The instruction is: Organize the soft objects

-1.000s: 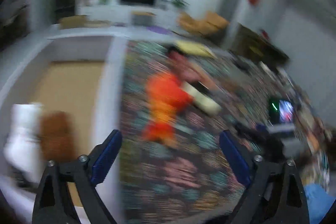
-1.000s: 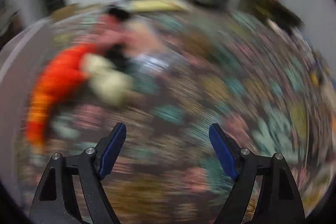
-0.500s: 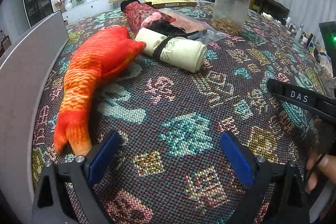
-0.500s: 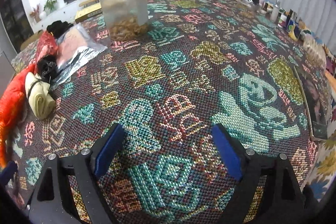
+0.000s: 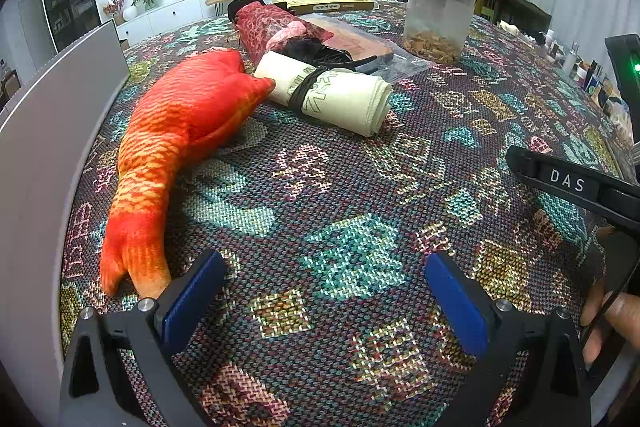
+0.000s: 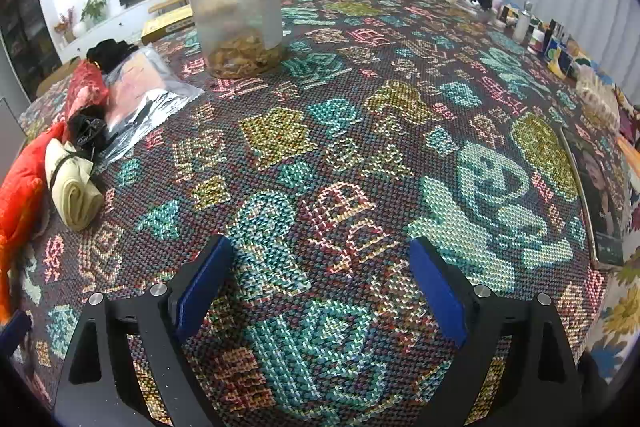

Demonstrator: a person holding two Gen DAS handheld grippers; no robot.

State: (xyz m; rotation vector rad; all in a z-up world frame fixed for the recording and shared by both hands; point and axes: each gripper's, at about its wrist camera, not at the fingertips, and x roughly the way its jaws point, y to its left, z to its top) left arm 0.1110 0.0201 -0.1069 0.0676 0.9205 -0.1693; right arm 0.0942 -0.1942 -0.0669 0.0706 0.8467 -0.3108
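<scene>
The left gripper is held with its blue pads spread wide and nothing between them, low over the patterned woven cloth that covers the table. The right gripper is likewise parted and empty, above a bare stretch of the same cloth. Just beside the left gripper's left pad, the tail of an orange plush fish is seen; the fish lies flat, its body running away toward the far left, and its head touches a cream rolled cloth bound round the middle with a dark tie. Behind the roll, a red patterned bundle and something dark and soft are found, partly on a clear plastic bag. Farther off, a clear lidded jar with brownish contents stands upright. At the left edge a grey wall-like panel is seen; what it belongs to cannot be told. The fish is judged light, limp and compressible, so drooping at both ends is to be expected if it is lifted by the tail; a pinch across the thick mid-body would be steadier. The roll is judged firmer, and is best taken across its tied waist so that it is not unrolled. Neither is thought fragile or slippery.
</scene>
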